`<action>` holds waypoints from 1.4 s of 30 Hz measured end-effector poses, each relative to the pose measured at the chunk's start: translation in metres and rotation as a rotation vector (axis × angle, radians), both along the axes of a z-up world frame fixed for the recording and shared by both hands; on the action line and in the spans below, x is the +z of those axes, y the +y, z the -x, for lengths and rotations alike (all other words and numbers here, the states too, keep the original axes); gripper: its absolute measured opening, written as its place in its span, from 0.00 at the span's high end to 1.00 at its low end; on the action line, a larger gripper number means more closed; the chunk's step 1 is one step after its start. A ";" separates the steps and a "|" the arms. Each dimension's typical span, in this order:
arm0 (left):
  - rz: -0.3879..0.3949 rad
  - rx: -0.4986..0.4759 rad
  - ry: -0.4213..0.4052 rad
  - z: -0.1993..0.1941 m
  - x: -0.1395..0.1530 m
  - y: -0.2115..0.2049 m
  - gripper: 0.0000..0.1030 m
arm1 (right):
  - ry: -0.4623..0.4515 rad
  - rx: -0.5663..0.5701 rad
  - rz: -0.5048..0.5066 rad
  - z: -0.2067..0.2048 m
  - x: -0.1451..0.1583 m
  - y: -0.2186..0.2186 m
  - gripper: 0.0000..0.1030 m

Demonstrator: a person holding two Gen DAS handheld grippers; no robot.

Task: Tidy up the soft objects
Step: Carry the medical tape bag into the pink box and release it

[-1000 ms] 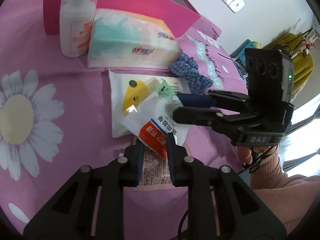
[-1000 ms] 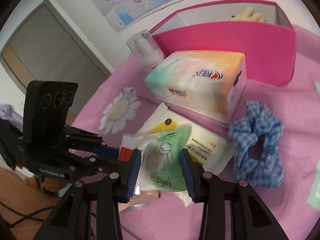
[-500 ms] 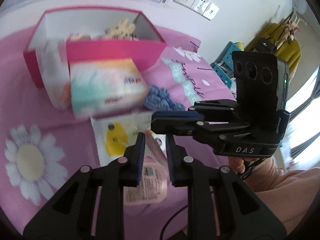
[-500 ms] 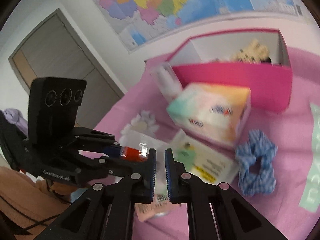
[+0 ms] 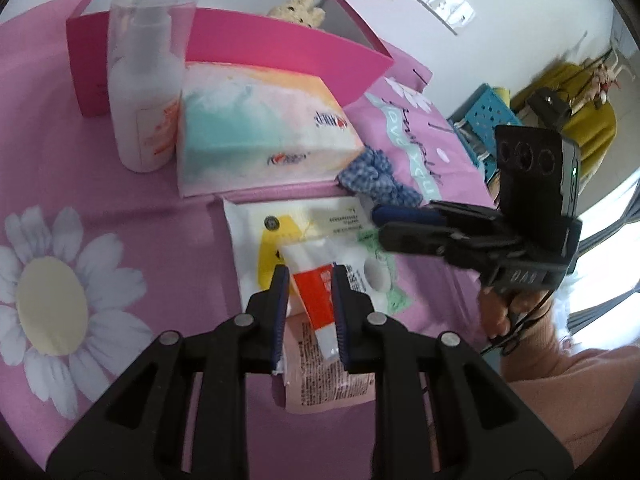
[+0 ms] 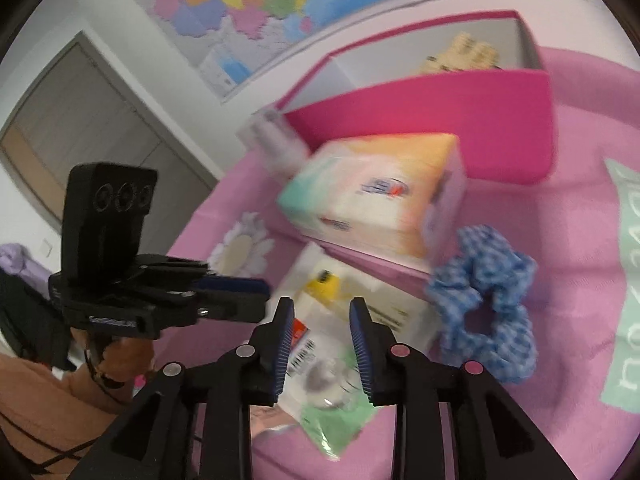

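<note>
The left gripper point(image 5: 308, 296) is clamped on a red-and-white packet point(image 5: 314, 292), held above the white wipes pack point(image 5: 248, 236) on the pink cloth point(image 5: 52, 152). The right gripper point(image 6: 322, 340) hovers over a green packet point(image 6: 340, 404), its jaws opening with nothing pinched between them. Behind the wipes lies a tissue pack point(image 5: 256, 128) (blurred in the right view), a bottle point(image 5: 140, 92) to its left and a blue scrunchie point(image 6: 488, 300) to its right. The pink box point(image 5: 288, 36) stands at the back.

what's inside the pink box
A cream knitted soft toy shows above the pink box's front wall; the box floor and anything lower is hidden by that wall.
</note>
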State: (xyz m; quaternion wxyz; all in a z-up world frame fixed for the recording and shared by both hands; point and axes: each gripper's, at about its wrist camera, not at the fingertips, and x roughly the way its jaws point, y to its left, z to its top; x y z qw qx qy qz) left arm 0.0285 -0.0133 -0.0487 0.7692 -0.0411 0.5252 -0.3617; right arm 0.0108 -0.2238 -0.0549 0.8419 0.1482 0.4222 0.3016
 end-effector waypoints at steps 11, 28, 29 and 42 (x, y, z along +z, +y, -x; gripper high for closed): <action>-0.035 -0.108 0.055 0.016 -0.019 -0.014 0.54 | 0.111 -0.087 -0.040 0.045 -0.020 -0.033 0.62; 0.085 -0.118 -0.031 0.021 0.027 -0.022 0.58 | 0.009 -0.097 0.007 0.052 0.007 -0.017 0.74; 0.081 -0.113 -0.050 0.018 0.034 -0.022 0.58 | -0.009 -0.094 0.013 0.050 0.014 -0.016 0.74; -0.029 0.015 -0.240 -0.086 0.114 -0.043 0.57 | -0.231 -0.086 0.024 -0.044 0.100 -0.011 0.74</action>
